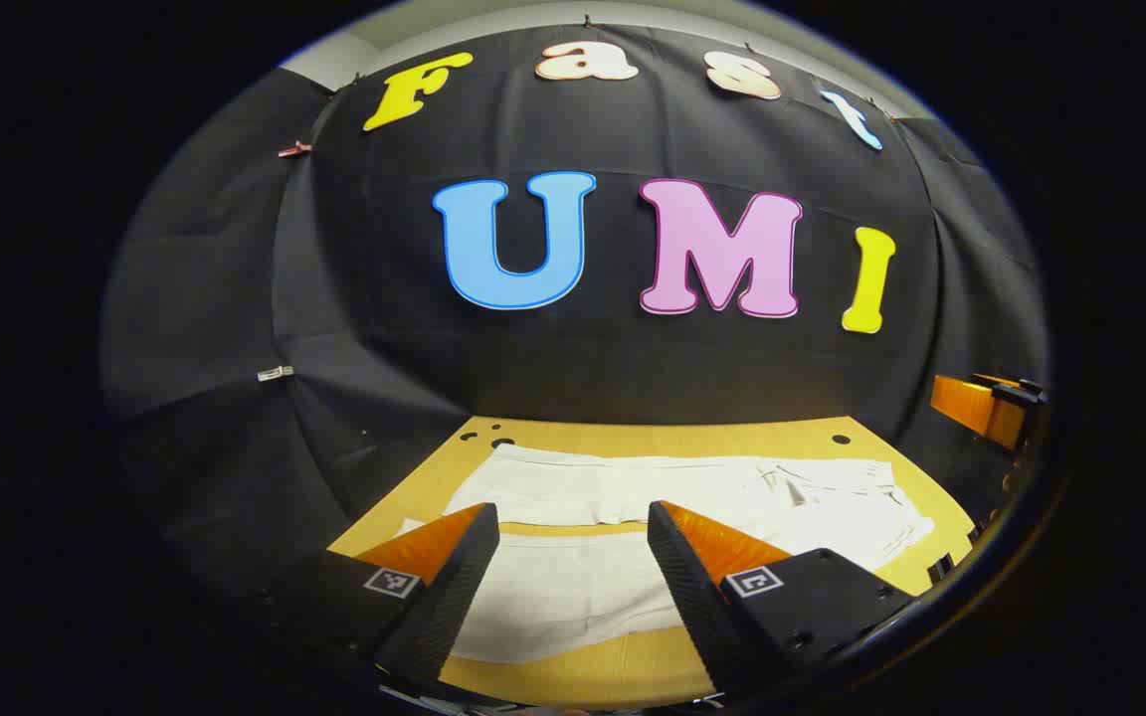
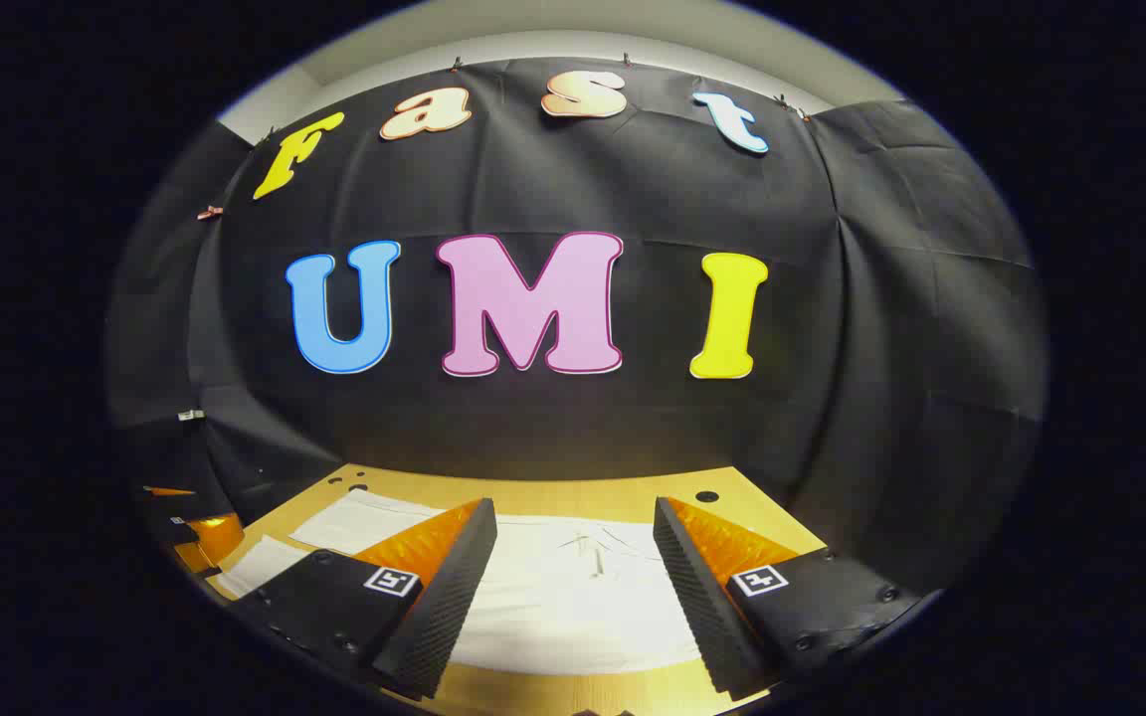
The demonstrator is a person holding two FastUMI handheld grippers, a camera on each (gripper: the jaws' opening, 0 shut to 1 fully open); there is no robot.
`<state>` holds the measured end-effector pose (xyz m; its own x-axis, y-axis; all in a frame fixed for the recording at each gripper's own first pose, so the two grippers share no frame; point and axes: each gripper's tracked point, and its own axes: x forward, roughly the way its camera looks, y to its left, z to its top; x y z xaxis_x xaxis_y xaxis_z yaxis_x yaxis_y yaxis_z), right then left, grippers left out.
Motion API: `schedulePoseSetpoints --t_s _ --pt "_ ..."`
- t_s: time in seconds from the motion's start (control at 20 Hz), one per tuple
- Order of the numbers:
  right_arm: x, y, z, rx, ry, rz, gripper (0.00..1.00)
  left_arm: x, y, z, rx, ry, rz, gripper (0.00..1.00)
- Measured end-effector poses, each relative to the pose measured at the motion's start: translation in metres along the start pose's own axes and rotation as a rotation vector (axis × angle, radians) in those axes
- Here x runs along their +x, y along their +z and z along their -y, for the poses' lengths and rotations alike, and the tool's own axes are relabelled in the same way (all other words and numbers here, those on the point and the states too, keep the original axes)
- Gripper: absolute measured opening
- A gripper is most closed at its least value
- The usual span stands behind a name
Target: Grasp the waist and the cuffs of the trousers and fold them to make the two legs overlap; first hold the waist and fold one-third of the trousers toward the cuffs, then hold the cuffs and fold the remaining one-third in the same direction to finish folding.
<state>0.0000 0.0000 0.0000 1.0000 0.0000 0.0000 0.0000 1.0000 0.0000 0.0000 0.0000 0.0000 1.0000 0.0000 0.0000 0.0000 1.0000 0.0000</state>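
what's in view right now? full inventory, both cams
trousers: 1, white, spread flat on the table, legs lying side by side, waist end toward the right in the left gripper view
table: 1, yellowish wood with a few dark holes near its far edge, under the trousers
booth wall: 1, black cloth, behind the table
clips: a few, small, pinned on the cloth at the left
left tool: 1, open, above the near trouser leg, holding nothing; its body also shows at the left edge of the right gripper view
right tool: 1, open, above the waist end, holding nothing; its body also shows at the right edge of the left gripper view
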Motion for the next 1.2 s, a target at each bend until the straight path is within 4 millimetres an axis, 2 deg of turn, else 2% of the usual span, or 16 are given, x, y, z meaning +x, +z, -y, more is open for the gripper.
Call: schedulePoseSetpoints --t_s 0.2,0.35,0.7,1.05,1.2 --pt "0.003 -0.005 0.007 0.001 -0.001 -0.016 0.98 0.009 0.0 0.012 0.018 -0.024 -0.006 0.95" --pt "0.011 -0.005 0.02 0.015 -0.025 -0.029 0.98 0.014 0.0 0.013 0.025 -0.028 -0.005 0.95" --pt "0.023 -0.006 0.035 0.026 -0.039 -0.055 0.96 0.03 0.003 -0.003 0.012 0.044 -0.013 0.96" --pt "0.035 -0.007 0.039 -0.047 0.008 -0.044 0.97 0.032 -0.011 -0.012 0.017 0.074 -0.045 0.96" --pt "0.046 -0.018 0.041 -0.06 0.054 -0.056 0.97 0.035 -0.017 -0.013 0.017 0.086 -0.052 0.96"
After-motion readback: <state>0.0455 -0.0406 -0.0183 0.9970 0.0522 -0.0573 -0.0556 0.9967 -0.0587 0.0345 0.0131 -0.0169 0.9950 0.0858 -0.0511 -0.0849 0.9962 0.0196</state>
